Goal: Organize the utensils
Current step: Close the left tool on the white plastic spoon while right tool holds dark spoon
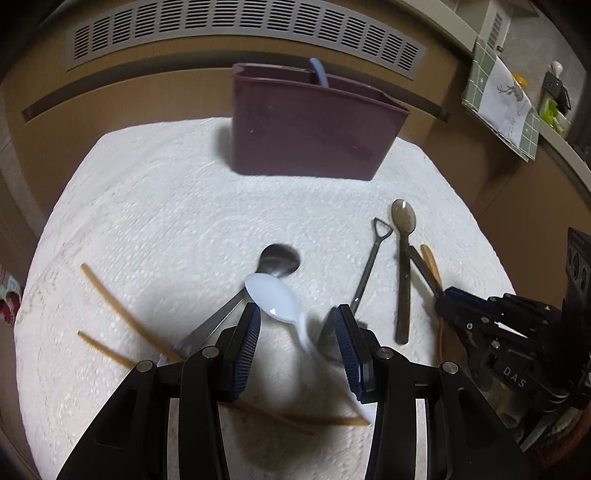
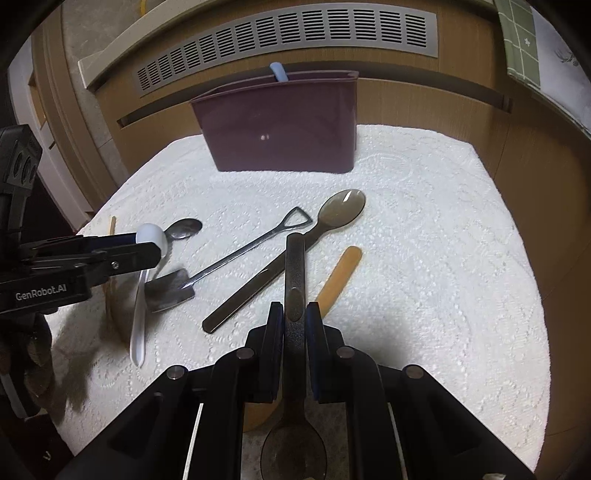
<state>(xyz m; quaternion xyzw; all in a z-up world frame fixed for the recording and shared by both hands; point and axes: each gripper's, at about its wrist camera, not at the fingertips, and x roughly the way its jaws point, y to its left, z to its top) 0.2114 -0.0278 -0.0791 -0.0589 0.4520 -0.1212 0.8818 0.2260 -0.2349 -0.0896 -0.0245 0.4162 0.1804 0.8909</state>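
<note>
While right claw [image 2: 294,321] clamps dark spoon [image 2: 294,280], white spoon [image 1: 275,301] lies between left claw [image 1: 297,325] fingers

Six spoons [image 2: 341,212] — two chopsticks [image 1: 110,299] — one bin [image 1: 310,125].

The left wrist camera sits just behind the left gripper [image 1: 297,325], low over the white cloth [image 1: 147,206], and faces forward and down toward the maroon caddy [image 1: 310,129] standing at the far edge. The right wrist camera sits just behind the right gripper [image 2: 294,321], equally low and close, facing the same caddy [image 2: 280,125] from further right. Both views share the cloth [image 2: 424,240], the vent grille [image 1: 240,26] behind it [image 2: 288,37], and the scattered utensils between. Each view catches the other gripper at its edge, the right one [image 1: 448,295] in the left view, the left one [image 2: 147,240] in the right view
</note>
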